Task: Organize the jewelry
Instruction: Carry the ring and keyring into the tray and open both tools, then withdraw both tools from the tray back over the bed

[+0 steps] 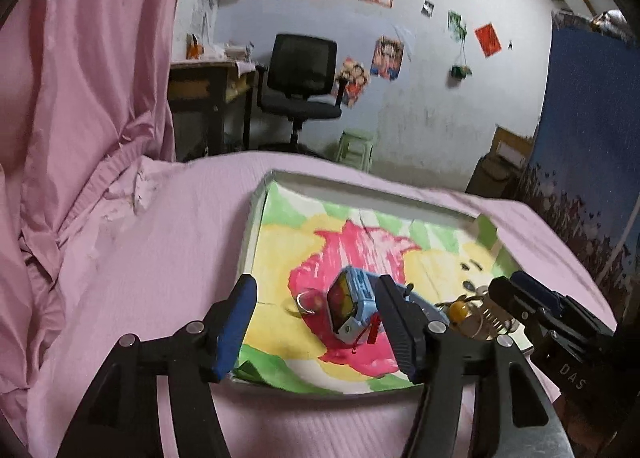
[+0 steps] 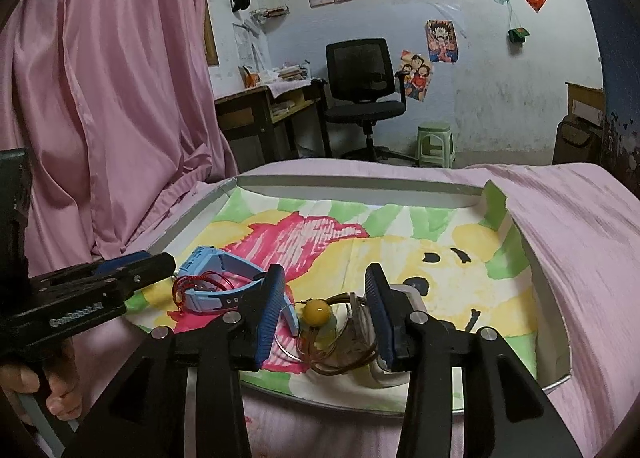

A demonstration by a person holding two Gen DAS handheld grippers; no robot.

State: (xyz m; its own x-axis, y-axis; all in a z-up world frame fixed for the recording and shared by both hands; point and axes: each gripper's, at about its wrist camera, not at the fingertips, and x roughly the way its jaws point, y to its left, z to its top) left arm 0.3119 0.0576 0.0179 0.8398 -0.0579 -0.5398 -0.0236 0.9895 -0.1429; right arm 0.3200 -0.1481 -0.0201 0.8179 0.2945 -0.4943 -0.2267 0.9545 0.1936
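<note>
Blue plastic, the watch (image 1: pixel 352 304) is lying in the tray (image 1: pixel 256 218) on the bed: light, rigid-cased, bendy-strapped (take the case). Both grippers, left (image 1: pixel 316 322) and right (image 2: pixel 326 310), are hovering with fingers spread, empty.

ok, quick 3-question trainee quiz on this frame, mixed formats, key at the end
1. True or false: the left hand-held gripper is shut on the blue watch.
2. Multiple choice: the yellow bead sits (A) between the fingers of the right hand-held gripper, (B) on the pink sheet, (C) on the office chair.
3. Fill in: the jewelry lies in a tray lined with a ____ drawing.

Key:
1. False; the jaws stand wide apart.
2. A
3. coloured
</note>
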